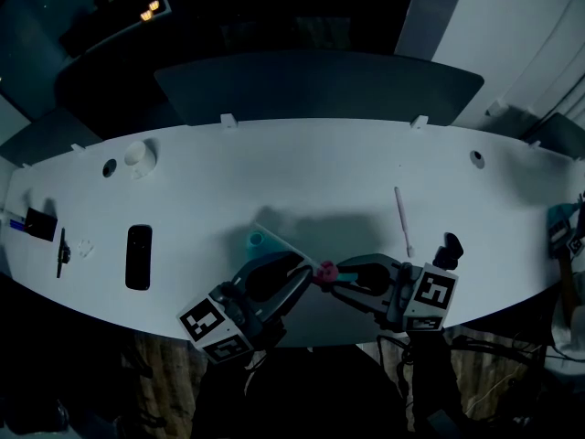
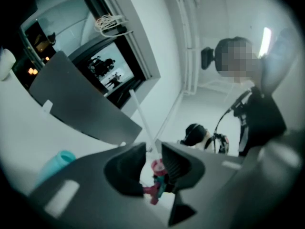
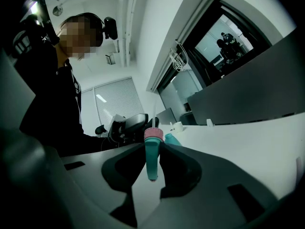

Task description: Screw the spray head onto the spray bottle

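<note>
At the near edge of the white table (image 1: pixel 320 172), the head view shows the left gripper (image 1: pixel 307 278) and right gripper (image 1: pixel 340 278) meeting tip to tip at the spray head (image 1: pixel 324 273), with the teal spray bottle (image 1: pixel 256 240) lying just beyond the left one. The left gripper view shows its jaws slightly apart around the head's pink collar, with a gap at one pad and the dip tube (image 2: pixel 139 113) rising past them. The right gripper view shows its jaws clamped on the head's teal body.

Two tongs meet at a pink spray head (image 1: pixel 325 274) above the white desk (image 1: pixel 320 172).
The left tongs (image 1: pixel 307 279) and right tongs (image 1: pixel 344 280) point at each other. The teal-ended spray bottle (image 1: pixel 257 240) lies just beyond the left tongs, and a flat black device (image 1: pixel 138 257) lies well to the left.
</note>
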